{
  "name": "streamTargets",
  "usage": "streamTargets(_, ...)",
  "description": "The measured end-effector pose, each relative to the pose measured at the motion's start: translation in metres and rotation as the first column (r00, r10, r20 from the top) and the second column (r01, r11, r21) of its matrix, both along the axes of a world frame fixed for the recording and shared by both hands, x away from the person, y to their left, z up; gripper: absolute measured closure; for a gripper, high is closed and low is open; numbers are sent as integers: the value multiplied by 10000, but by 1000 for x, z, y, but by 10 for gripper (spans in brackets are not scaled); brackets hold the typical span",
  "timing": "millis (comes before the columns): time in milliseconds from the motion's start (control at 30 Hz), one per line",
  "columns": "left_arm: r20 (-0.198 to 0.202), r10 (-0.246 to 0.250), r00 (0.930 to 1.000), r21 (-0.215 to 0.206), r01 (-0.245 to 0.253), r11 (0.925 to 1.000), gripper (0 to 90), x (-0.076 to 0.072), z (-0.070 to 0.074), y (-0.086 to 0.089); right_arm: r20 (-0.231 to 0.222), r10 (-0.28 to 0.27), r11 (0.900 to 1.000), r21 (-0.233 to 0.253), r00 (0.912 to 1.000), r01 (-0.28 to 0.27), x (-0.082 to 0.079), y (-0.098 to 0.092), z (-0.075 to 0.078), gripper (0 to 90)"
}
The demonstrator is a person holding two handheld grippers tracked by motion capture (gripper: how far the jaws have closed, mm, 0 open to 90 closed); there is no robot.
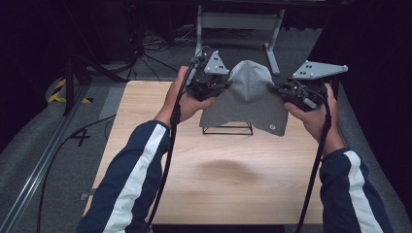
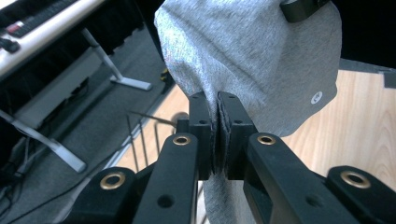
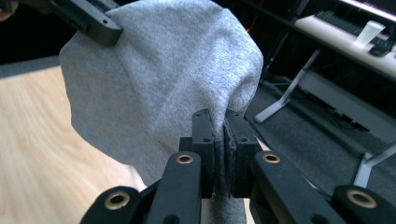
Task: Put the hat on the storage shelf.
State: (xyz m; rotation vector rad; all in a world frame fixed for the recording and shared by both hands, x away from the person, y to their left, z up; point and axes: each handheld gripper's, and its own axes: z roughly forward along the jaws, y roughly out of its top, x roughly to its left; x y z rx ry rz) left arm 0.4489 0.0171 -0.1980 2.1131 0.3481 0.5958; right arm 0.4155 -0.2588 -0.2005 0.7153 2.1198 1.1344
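Hanging between two grippers, one grey beanie (image 1: 248, 99) is hiding upper part of one black wire stand (image 1: 228, 129) near table's (image 1: 218, 174) far edge. Left gripper (image 1: 224, 87) is pinching beanie's left side, jaws pressed together on fabric. Right gripper (image 1: 277, 89) is pinching right side likewise. Beanie is hovering clear of tabletop, small round logo near lower right hem. Near half of table is lying open.

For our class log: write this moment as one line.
left gripper: shut on grey beanie | right gripper: shut on grey beanie | above wire stand
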Motion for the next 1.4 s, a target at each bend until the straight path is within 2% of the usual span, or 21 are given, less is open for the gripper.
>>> streamTargets(67, 168, 59, 9998, -5, -59, 10000, 854, 1, 8, -2, 199, -149, 9998, -89, 9997, 151, 5, 1, 6, 845)
streamTargets(200, 395, 254, 9989, 86, -258, 9996, 854, 7, 19, -3, 306, -238, 9997, 19, 9992, 237, 13, 2, 14, 845)
streamTargets(400, 398, 544, 9977, -180, -538, 9984, 854, 19, 27, -4, 634, -315, 9994, -90, 9975, 322, 24, 7, 30, 846)
streamTargets(533, 411, 723, 9965, -431, -705, 9966, 854, 28, 34, -2, 814, -330, 9994, 66, 9961, 326, 29, 9, 41, 847)
streamTargets(633, 440, 899, 9950, -431, -880, 9952, 854, 36, 36, 0, 887, -368, 9993, 29, 9954, 366, 37, 12, 45, 847)
streamTargets(833, 501, 1182, 9917, -390, -1164, 9924, 854, 48, 38, 6, 824, -386, 9992, 95, 9958, 380, 51, 18, 43, 847)
streamTargets(900, 369, 1251, 9915, -474, -1233, 9912, 854, 52, 37, 7, 789, -388, 9992, 133, 9961, 378, 56, 18, 41, 847)
streamTargets(1000, 387, 1322, 9905, -318, -1310, 9909, 854, 55, 35, 6, 703, -402, 9991, 183, 9967, 390, 62, 18, 38, 847)
streamTargets(1200, 303, 1449, 9890, -290, -1440, 9892, 854, 63, 28, 4, 575, -420, 9989, 246, 9975, 406, 71, 19, 32, 847)
streamTargets(1367, 53, 1529, 9882, -558, -1523, 9868, 854, 70, 17, 3, 452, -383, 9990, 231, 9982, 373, 77, 20, 25, 847)
streamTargets(1400, 62, 1527, 9883, -484, -1522, 9872, 854, 71, 15, 3, 437, -393, 9990, 216, 9983, 384, 78, 21, 23, 847)
